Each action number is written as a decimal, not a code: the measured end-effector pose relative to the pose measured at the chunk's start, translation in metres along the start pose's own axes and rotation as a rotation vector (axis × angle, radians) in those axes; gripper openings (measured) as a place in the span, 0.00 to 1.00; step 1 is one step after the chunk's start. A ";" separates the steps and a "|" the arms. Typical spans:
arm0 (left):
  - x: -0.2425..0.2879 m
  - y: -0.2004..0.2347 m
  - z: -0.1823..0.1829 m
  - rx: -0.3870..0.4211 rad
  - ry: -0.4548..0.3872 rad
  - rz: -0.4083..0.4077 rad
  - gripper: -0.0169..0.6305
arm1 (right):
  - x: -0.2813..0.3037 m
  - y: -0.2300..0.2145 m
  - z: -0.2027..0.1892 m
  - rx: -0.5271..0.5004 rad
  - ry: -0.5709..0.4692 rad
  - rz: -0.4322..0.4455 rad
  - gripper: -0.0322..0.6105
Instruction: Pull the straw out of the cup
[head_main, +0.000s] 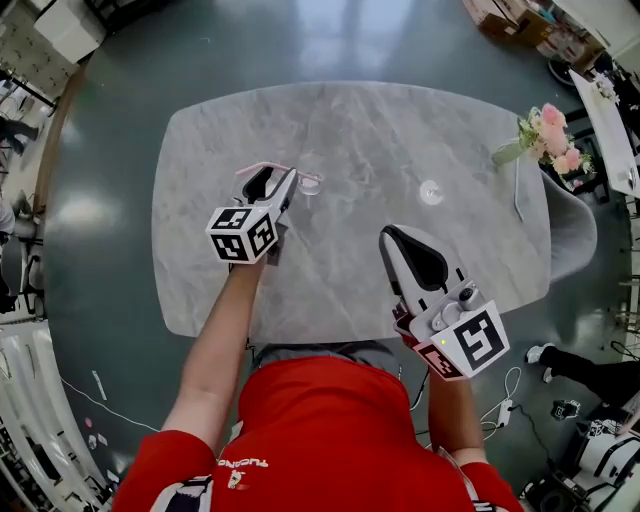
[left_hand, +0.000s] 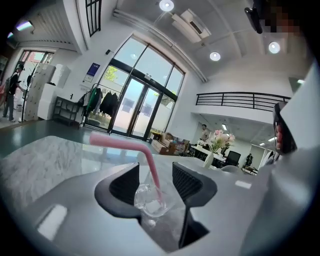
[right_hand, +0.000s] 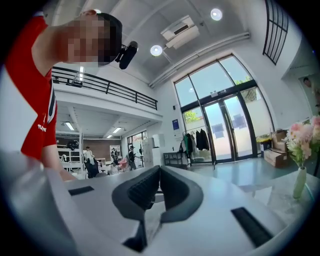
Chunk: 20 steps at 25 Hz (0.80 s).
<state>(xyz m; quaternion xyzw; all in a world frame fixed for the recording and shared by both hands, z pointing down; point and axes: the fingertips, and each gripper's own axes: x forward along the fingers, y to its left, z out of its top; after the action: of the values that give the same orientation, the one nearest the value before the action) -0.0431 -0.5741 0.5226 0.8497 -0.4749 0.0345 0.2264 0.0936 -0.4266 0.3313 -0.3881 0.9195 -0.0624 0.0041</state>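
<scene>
A small clear cup (left_hand: 148, 200) stands on the marble table (head_main: 340, 130) with a bent pink straw (left_hand: 150, 165) in it; the straw's top arm leans left. My left gripper (left_hand: 155, 175) is open, and the cup sits between its jaws without the pads pressing on it. In the head view the left gripper (head_main: 281, 183) lies low over the table's left middle, beside the cup (head_main: 310, 184) and the straw (head_main: 262, 166). My right gripper (head_main: 393, 238) hovers over the near right part of the table. It is shut with nothing in it (right_hand: 159, 172).
A second small clear object (head_main: 431, 192) rests on the table to the right of the cup. A vase of pink flowers (head_main: 548, 132) stands at the table's far right edge, with a grey chair (head_main: 572, 228) beside it. The person's red shirt (head_main: 330, 440) fills the near edge.
</scene>
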 end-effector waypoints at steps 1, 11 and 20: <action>0.004 0.001 0.000 -0.001 0.002 -0.005 0.32 | 0.000 -0.002 -0.001 0.001 0.005 -0.006 0.05; 0.020 0.006 -0.002 0.021 0.011 -0.001 0.20 | 0.005 -0.012 -0.009 0.013 0.023 -0.031 0.05; 0.013 -0.007 0.017 0.093 -0.033 -0.020 0.08 | 0.008 -0.018 -0.008 0.025 0.008 -0.034 0.05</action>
<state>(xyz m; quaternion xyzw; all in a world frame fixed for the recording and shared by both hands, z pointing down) -0.0330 -0.5880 0.5087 0.8646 -0.4678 0.0403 0.1789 0.1006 -0.4435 0.3419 -0.4035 0.9118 -0.0757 0.0043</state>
